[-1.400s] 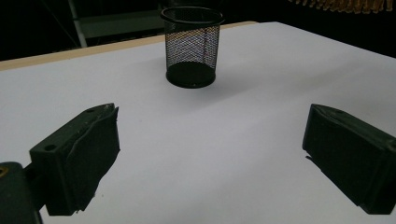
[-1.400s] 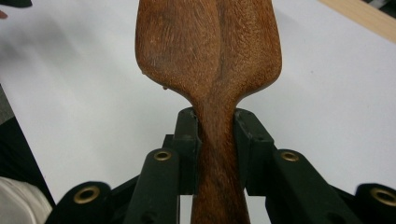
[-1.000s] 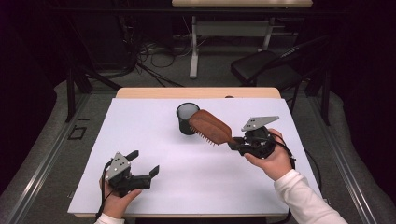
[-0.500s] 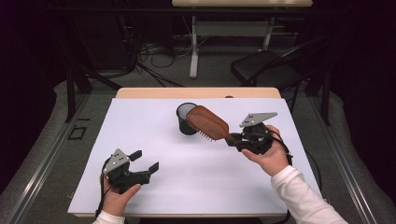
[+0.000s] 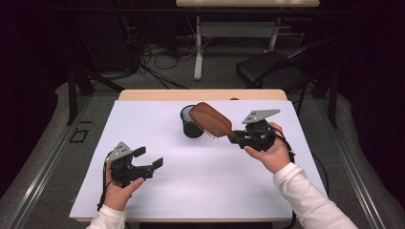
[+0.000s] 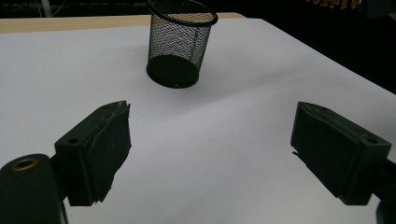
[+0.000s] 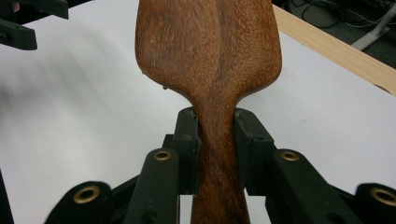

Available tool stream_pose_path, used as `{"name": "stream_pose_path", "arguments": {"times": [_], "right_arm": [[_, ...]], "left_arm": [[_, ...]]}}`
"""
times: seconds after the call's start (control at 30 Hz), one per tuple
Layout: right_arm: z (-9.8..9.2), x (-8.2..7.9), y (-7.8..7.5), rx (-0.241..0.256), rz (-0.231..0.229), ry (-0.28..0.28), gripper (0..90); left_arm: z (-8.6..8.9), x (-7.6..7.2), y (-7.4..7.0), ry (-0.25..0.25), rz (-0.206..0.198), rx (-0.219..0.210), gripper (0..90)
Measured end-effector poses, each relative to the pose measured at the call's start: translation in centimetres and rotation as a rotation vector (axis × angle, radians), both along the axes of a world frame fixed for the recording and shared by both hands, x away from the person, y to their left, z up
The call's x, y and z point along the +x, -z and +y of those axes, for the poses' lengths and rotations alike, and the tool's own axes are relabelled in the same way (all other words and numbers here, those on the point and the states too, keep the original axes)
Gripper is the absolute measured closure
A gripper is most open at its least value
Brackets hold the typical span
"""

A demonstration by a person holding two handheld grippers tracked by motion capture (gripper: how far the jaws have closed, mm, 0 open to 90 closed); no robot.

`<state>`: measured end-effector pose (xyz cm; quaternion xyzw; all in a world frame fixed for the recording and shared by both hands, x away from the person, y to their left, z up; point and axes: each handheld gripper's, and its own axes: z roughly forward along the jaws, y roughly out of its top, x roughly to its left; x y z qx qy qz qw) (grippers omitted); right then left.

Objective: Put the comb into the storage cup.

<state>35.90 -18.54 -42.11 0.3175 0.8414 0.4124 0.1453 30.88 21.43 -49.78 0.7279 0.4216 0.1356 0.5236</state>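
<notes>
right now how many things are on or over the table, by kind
wooden hairbrush: 1
black mesh cup: 1
grippers: 2, the left gripper and the right gripper
total: 4

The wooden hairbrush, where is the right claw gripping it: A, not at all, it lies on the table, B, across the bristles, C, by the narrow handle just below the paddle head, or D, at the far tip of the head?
C: in the right gripper view the right claw is closed on the narrow handle of the wooden hairbrush, just below its wide head.
</notes>
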Motion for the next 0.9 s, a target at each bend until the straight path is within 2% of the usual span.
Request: {"name": "stream_pose_path", "arguments": {"times": [0.17, 0.33, 0.53, 0.63, 0.9], "right_arm": [[0.3, 0.3, -0.2, -0.004, -0.008, -0.002, 72.1], [0.4, 0.4, -0.7, 0.019, -0.019, 0.006, 72.2], [0.9, 0.6, -0.9, 0.024, -0.029, 0.005, 72.1], [1.0, 0.7, -1.0, 0.033, -0.031, 0.008, 72.2], [1.4, 0.8, -1.0, 0.034, -0.046, 0.009, 72.1]], "left_arm": [[-0.2, 0.6, -1.3, 0.022, 0.005, -0.013, 9.4], [-0.5, 1.4, -2.7, 0.057, 0.031, -0.050, 6.1], [-1.0, 2.5, -4.2, 0.071, 0.057, -0.094, 2.0], [-1.3, 3.0, -5.1, 0.073, 0.060, -0.105, 1.0], [-2.0, 4.3, -6.8, 0.066, 0.074, -0.102, 0.5]]}}
